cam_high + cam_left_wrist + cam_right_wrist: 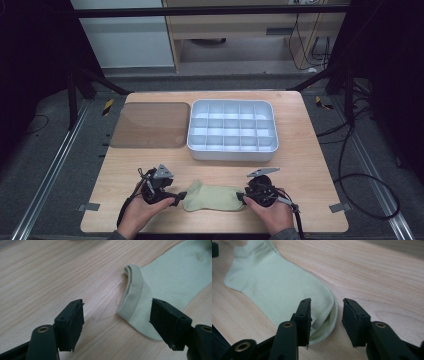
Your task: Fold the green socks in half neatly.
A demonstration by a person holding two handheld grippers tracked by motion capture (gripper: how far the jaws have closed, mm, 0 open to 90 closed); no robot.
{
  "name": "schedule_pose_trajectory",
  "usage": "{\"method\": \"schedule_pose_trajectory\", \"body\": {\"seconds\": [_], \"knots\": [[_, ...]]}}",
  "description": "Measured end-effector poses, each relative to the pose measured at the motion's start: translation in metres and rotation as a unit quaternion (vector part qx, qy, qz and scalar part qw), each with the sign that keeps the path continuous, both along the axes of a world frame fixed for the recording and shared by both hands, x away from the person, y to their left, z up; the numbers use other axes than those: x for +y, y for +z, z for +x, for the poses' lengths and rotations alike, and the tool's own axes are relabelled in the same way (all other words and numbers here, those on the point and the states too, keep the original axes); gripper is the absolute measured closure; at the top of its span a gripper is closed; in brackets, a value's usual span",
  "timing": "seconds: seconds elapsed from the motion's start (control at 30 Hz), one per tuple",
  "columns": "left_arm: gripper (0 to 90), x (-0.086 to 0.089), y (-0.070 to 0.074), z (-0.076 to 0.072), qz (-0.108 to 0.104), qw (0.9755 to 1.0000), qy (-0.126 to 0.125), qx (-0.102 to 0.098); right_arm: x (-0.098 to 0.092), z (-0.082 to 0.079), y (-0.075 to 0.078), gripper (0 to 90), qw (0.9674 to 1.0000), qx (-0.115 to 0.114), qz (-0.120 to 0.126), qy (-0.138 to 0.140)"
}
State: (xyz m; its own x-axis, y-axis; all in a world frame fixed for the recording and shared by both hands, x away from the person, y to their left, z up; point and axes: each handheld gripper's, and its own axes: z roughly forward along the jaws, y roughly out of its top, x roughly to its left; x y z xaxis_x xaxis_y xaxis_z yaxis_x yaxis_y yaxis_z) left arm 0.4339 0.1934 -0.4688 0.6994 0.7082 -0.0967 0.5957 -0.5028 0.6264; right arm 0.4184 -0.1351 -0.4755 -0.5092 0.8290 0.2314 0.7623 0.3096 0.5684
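A pale green ankle sock (212,196) lies flat near the front edge of the wooden table (310,170). My left gripper (176,198) is at its cuff end. In the left gripper view the ribbed cuff (131,296) lies between the spread jaws of the left gripper (116,308), and neither pad presses it. My right gripper (241,196) is at the toe end. In the right gripper view the sock's toe (325,302) sits in the gap of the right gripper (327,307), whose jaws stand apart over it without pinching it.
A white tray (232,152) with several empty compartments stands behind the sock at the centre right. A brown translucent flat lid (150,125) lies to its left. A person's hands hold both grippers at the table's front edge.
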Motion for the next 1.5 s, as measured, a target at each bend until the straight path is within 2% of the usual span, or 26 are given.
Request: {"method": "schedule_pose_trajectory", "body": {"seconds": [0.07,0.1,0.13,0.2,0.23,0.27,0.3,0.37,0.53,0.57,0.77,0.93,1.07,1.3,1.5], "knots": [[29.2,-0.002,-0.001,0.000,0.002,1.0000,-0.002,0.004,0.002,-0.001,-0.002,61.7,0.9999,0.002,-0.011,0.005],[30.9,-0.004,-0.001,0.000,0.002,1.0000,-0.003,0.001,0.004,-0.002,-0.003,68.4,0.9997,0.005,-0.021,0.008],[32.0,-0.004,-0.001,0.000,0.002,1.0000,-0.003,0.001,0.005,-0.002,-0.003,69.9,0.9997,0.003,-0.023,0.012],[34.5,-0.005,-0.002,0.000,0.006,1.0000,-0.005,0.003,0.007,-0.003,-0.002,79.2,0.9994,0.000,-0.030,0.018],[34.5,-0.005,-0.002,0.001,0.009,0.9999,-0.008,0.003,0.007,-0.003,-0.002,79.2,0.9994,0.000,-0.030,0.018],[37.6,-0.006,-0.003,0.001,0.011,0.9999,-0.006,0.004,0.008,-0.003,-0.001,84.2,0.9988,-0.011,-0.041,0.025],[38.8,-0.005,-0.005,0.002,0.018,0.9998,-0.007,0.005,0.009,-0.003,0.000,84.8,0.9987,-0.009,-0.042,0.026],[42.9,-0.006,-0.007,0.002,0.014,0.9998,-0.011,0.011,0.010,-0.003,0.000,84.9,0.9984,-0.014,-0.045,0.030],[46.0,-0.008,-0.010,0.000,0.020,0.9994,-0.023,0.016,0.010,-0.003,0.000,83.8,0.9984,-0.013,-0.045,0.031],[46.9,-0.010,-0.011,0.000,0.016,0.9993,-0.026,0.021,0.010,-0.004,0.000,83.3,0.9985,-0.013,-0.042,0.031],[52.1,-0.012,-0.013,0.000,0.024,0.9991,-0.029,0.021,0.011,-0.005,-0.001,82.2,0.9985,-0.016,-0.041,0.033],[57.2,-0.012,-0.015,-0.002,0.023,0.9991,-0.029,0.020,0.011,-0.006,0.001,81.7,0.9984,-0.018,-0.039,0.036],[65.9,-0.014,-0.015,-0.003,0.025,0.9988,-0.038,0.018,0.011,-0.006,0.003,81.6,0.9984,-0.021,-0.039,0.036],[80.3,-0.014,-0.016,-0.005,0.012,0.9984,-0.047,0.029,0.012,-0.008,0.007,82.7,0.9978,-0.025,-0.042,0.044],[82.5,-0.012,-0.016,-0.004,0.004,0.9982,-0.047,0.037,0.012,-0.008,0.006,85.7,0.9974,-0.025,-0.045,0.049]]}}
